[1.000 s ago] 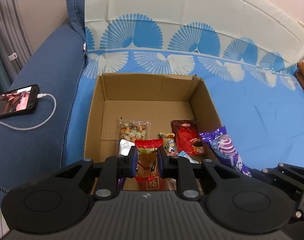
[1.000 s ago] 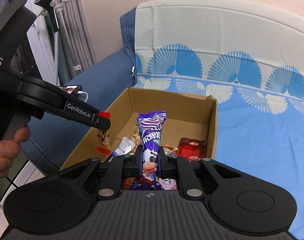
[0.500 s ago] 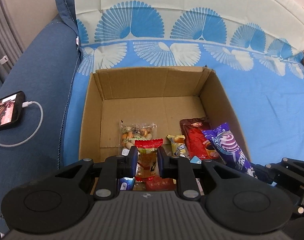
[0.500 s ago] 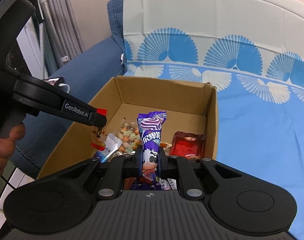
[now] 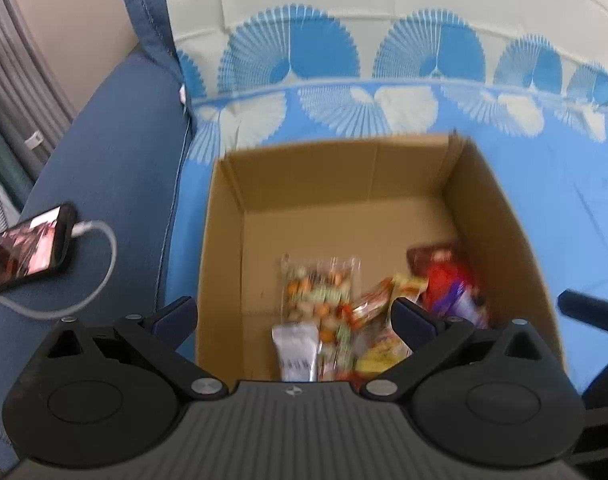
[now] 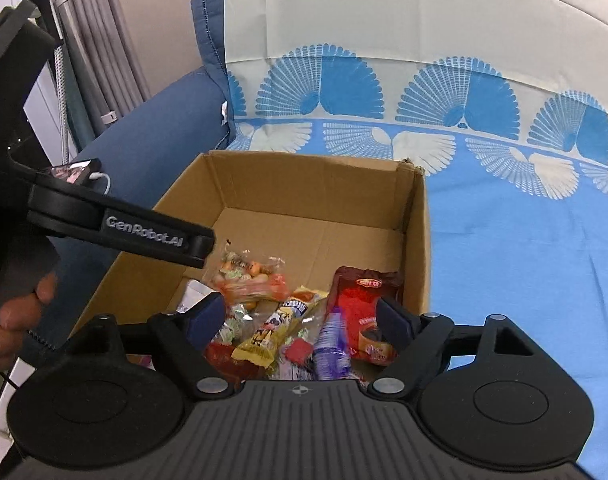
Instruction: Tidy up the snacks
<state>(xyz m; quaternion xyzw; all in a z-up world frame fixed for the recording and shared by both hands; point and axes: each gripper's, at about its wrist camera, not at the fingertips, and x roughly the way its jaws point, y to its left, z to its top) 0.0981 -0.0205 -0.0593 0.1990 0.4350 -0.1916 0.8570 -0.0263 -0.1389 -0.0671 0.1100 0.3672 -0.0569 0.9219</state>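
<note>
An open cardboard box (image 5: pixel 344 184) (image 6: pixel 304 184) sits on a blue patterned sheet. Its near half holds several snack packets: a clear bag of mixed nuts (image 5: pixel 318 284) (image 6: pixel 244 270), a dark red packet (image 6: pixel 364 296) (image 5: pixel 440 268), a purple packet (image 6: pixel 332 344) (image 5: pixel 464 304), a yellow packet (image 6: pixel 272 340) and a small orange-red packet (image 5: pixel 370 304). My left gripper (image 5: pixel 294 314) is open and empty above the box's near edge. My right gripper (image 6: pixel 302 316) is open and empty above the snacks. The left gripper's arm (image 6: pixel 116 226) shows at the left of the right wrist view.
A phone (image 5: pixel 24 248) on a white cable (image 5: pixel 96 280) lies on the dark blue sofa arm (image 5: pixel 116 152) left of the box. The blue fan-patterned sheet (image 6: pixel 524 240) spreads right of and behind the box. Grey curtains (image 6: pixel 92 60) hang at far left.
Both grippers have opened. The small red-topped packet has left my left gripper and the purple packet has left my right gripper; both now lie among the snacks in the box.
</note>
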